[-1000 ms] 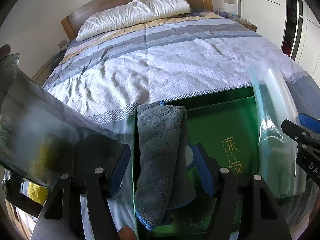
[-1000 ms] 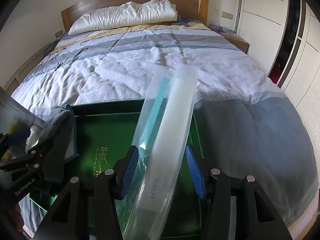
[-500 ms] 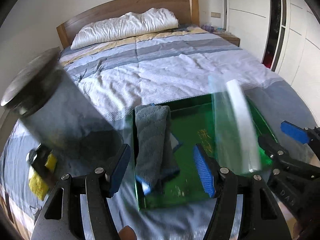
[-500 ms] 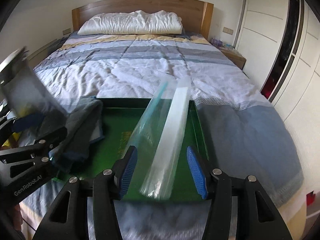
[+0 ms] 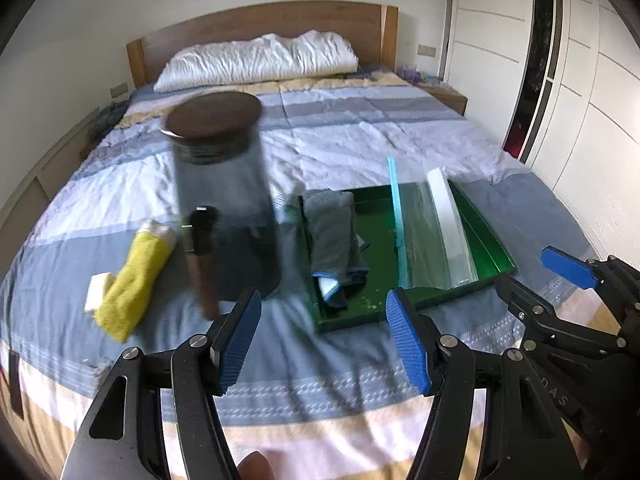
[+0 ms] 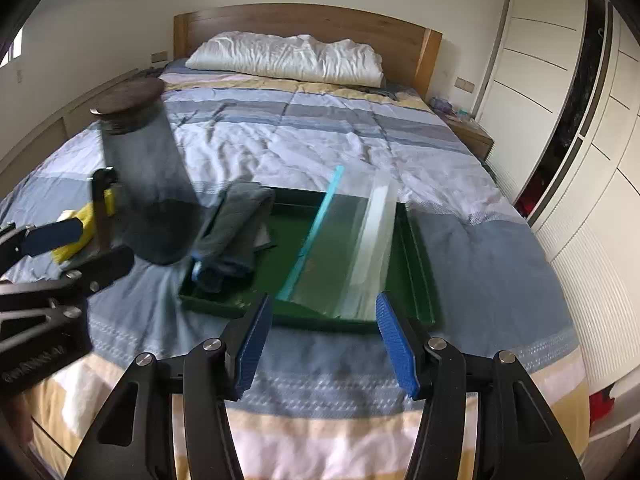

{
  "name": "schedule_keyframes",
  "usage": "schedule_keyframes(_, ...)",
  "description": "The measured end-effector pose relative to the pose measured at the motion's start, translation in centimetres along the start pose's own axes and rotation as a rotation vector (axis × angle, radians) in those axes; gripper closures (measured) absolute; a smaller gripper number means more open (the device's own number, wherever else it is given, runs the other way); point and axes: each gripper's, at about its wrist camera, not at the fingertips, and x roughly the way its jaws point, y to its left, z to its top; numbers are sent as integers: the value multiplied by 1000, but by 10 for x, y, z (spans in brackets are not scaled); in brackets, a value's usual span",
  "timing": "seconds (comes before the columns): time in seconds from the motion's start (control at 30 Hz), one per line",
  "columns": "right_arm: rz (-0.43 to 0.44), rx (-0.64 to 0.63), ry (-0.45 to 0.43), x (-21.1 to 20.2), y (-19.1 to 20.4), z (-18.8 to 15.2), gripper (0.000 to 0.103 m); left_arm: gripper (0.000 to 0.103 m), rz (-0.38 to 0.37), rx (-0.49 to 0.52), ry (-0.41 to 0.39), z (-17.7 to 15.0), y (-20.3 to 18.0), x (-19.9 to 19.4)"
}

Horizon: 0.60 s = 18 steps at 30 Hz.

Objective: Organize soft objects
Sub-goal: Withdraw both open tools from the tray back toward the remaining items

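Observation:
A green tray (image 5: 486, 240) lies on the bed. In its left part sits a folded grey towel (image 5: 332, 236), and a clear zip bag (image 5: 428, 232) with a teal strip lies across its right part. My left gripper (image 5: 323, 300) is open and empty, hovering short of the tray's near edge. In the right wrist view the towel (image 6: 236, 224) and the bag (image 6: 344, 248) rest in the tray (image 6: 418, 268). The jaws of my right gripper (image 6: 323, 300) are opening with nothing between them. Each gripper also shows in the other's view: right gripper (image 5: 532, 276), left gripper (image 6: 80, 246).
A tall dark glass jar (image 5: 224, 200) with a wooden lid stands left of the tray. Beside it lie a brown-handled tool (image 5: 202, 264), a yellow cloth (image 5: 132, 284) and a small white piece (image 5: 96, 286). A pillow (image 5: 260, 60) lies against the headboard; wardrobes line the right wall.
Both grippers have drawn back and up from the tray. The zip bag that stood between my right fingers now lies in the tray ahead of them. The towel has stayed put.

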Motion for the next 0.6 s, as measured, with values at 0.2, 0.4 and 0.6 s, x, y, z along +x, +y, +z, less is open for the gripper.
schedule_keyframes(0.2,24,19,-14,-44,12,-15,46,38,18,-17,-25,-20,42,-42)
schedule_keyframes(0.4,25,52,-1,-69,27,-38,45,37,71,-8,-23,-50,84,-62)
schedule_keyframes(0.6,59,30,-5,-96,71,-51,45,37,120,-37,-10,-83,135,-76)
